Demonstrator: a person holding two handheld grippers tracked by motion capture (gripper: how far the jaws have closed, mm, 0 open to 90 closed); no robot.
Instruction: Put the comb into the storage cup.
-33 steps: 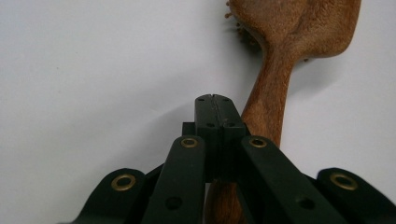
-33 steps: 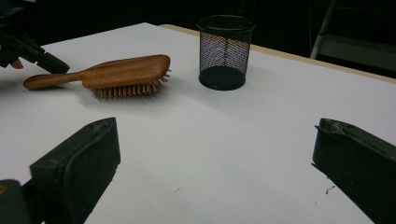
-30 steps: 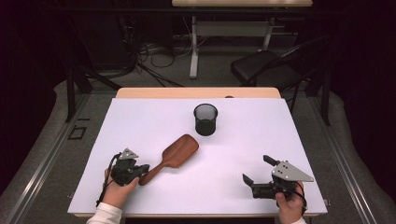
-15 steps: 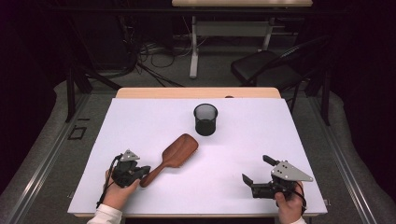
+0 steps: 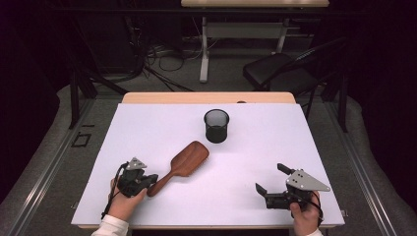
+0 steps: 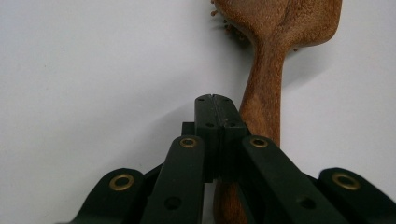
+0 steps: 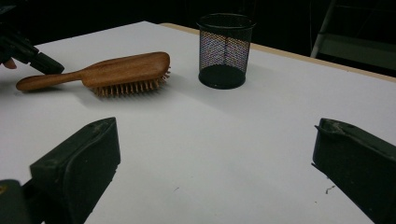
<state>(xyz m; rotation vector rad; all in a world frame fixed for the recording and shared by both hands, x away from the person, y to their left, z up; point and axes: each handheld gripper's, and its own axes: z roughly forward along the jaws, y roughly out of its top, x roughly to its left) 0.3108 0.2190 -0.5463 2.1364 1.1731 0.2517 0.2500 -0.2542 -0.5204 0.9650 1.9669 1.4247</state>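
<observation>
My left gripper [image 5: 147, 181] has its jaws pressed flat together with nothing between them, the tips sitting just beside the handle of the wooden hairbrush [image 5: 184, 166], which passes along one side of the closed jaws and lies bristles-down on the white table [image 5: 147, 128]. My right gripper [image 5: 269, 181] rests near the table's front right corner with its jaws spread wide and empty, well apart from the brush. Beyond the brush head, toward the far edge, stands the black mesh cup [image 5: 216, 126], upright.
</observation>
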